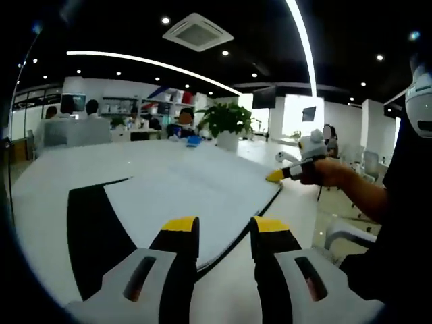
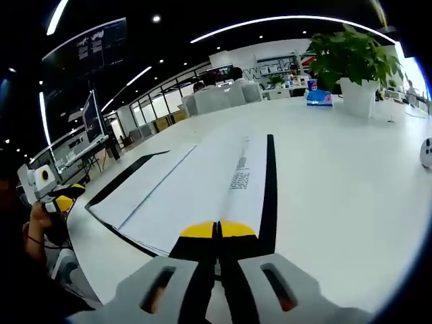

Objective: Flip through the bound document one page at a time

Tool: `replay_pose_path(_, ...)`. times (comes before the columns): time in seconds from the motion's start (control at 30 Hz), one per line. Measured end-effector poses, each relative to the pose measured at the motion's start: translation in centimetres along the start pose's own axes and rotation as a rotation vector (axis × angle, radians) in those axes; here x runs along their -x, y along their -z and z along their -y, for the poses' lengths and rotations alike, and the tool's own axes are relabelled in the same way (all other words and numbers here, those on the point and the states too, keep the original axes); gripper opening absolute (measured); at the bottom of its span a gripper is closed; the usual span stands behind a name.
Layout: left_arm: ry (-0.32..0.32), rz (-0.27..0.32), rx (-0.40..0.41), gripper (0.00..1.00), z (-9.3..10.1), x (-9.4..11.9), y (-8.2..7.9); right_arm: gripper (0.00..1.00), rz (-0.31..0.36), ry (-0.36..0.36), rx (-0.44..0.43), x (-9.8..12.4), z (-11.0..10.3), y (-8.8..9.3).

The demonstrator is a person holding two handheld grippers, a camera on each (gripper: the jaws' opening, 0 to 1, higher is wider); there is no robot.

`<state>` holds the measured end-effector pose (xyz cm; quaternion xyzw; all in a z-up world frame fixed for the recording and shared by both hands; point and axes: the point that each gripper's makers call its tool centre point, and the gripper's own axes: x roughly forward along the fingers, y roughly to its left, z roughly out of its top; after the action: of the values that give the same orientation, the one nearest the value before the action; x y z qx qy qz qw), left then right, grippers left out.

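Fingers of the right gripper [image 2: 217, 230] were pressed together, their yellow tips meeting over the near edge of the bound document [image 2: 196, 185], apparently pinching a page there, though the page between them could not be made out. That document lay open and flat on the white table [image 2: 337, 175], its black cover showing as a dark band along each side of the white pages, a small block of print on the right-hand page. From the left gripper view, the left gripper [image 1: 225, 226] had its yellow-tipped fingers [image 1: 181, 226] parted, with a clear gap between them, poised just above the document's [image 1: 182, 192] near edge and gripping nothing. Across the pages a hand [image 1: 331, 172] held the other gripper at the far corner. A potted plant [image 2: 354, 64] in a white pot stood farther back on the table, a small blue object [image 2: 318, 98] beside it. Beyond were seated people and office desks.
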<state>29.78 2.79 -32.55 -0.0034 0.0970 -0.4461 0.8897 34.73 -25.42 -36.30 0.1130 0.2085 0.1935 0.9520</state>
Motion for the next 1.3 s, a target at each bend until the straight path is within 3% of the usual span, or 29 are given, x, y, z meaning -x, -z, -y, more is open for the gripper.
replay_pose_path(0.13, -0.029, 0.015, 0.007, 0.32, -0.5, 0.5, 0.1, 0.02, 0.048, -0.02, -0.035, 0.5, -0.5, -1.2)
replay_pose_path(0.53, -0.034, 0.043, 0.062, 0.32, -0.4, 1.5, 0.8, 0.02, 0.114, -0.062, -0.073, 0.9, -2.9, -4.4)
replay_pose_path(0.83, -0.039, 0.047, 0.069, 0.32, -0.5, 1.9, 1.0, 0.02, 0.141, -0.084, -0.022, 1.2, -5.4, -6.3)
replay_pose_path(0.97, -0.047, 0.056, 0.053, 0.32, -0.6, 2.6, 0.5, 0.02, 0.134, -0.072, 0.029, 1.0, -6.1, -6.6)
replay_pose_path(1.3, -0.081, 0.065, 0.027, 0.32, -1.3, 4.0, 0.0, 0.02, 0.132, -0.084, 0.043, 0.7, -7.2, -7.0)
